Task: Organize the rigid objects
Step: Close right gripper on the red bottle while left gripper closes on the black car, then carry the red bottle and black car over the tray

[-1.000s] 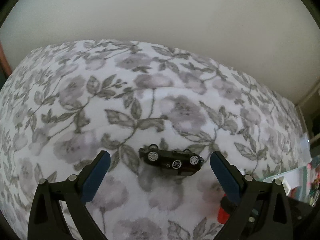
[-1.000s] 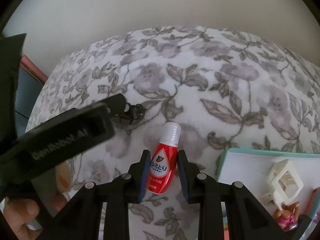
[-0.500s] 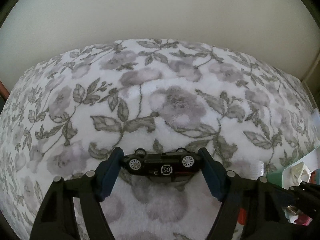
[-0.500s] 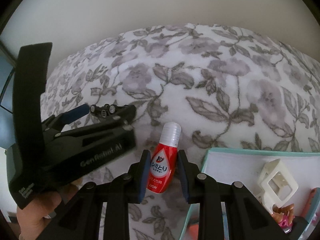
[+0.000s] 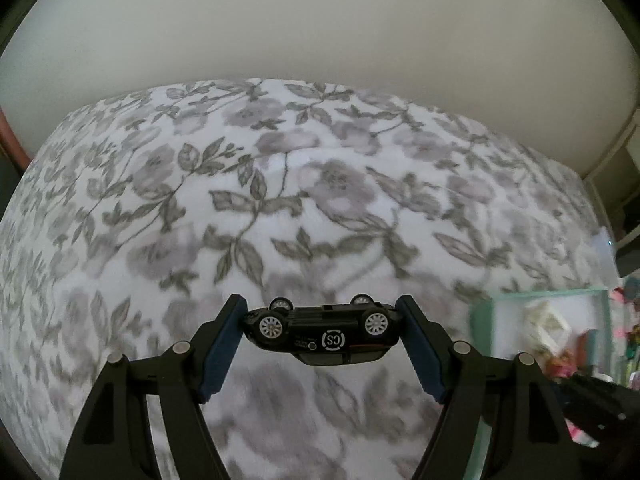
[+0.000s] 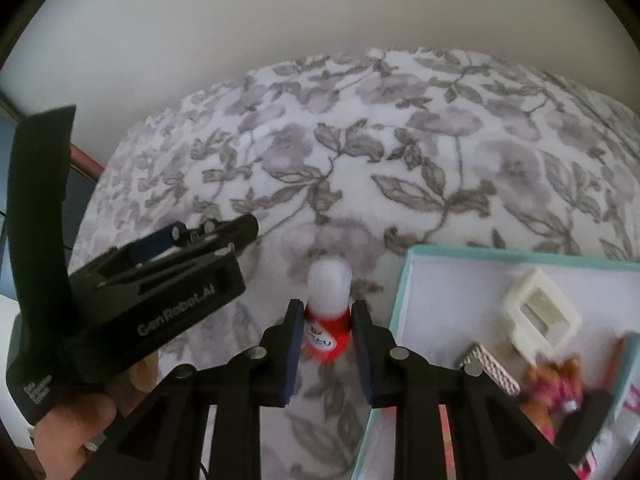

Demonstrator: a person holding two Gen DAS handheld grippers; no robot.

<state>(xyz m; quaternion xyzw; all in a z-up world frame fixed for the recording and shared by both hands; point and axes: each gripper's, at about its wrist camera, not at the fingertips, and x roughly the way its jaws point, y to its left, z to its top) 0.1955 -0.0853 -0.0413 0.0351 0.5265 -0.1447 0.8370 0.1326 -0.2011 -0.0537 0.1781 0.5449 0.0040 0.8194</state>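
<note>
above the grey-flowered white fleece blanket (image 5: pixel 280 184), the left gripper (image 5: pixel 322 322) pinches the small black die-cast toy car (image 5: pixel 320 330) nose and tail between its blue pads, the car upside down with wheels up and its long axis running straight across from pad to pad; it looks light, stiff and smooth, so the end-to-end hold could let it pivot. the right gripper (image 6: pixel 326 332) is clamped on the red plastic bottle with a white cap (image 6: pixel 329 312), held at the red body with the cap pointing away, a light, hard, slick thing, just left of the teal-rimmed white box (image 6: pixel 404 280), where both probably belong
</note>
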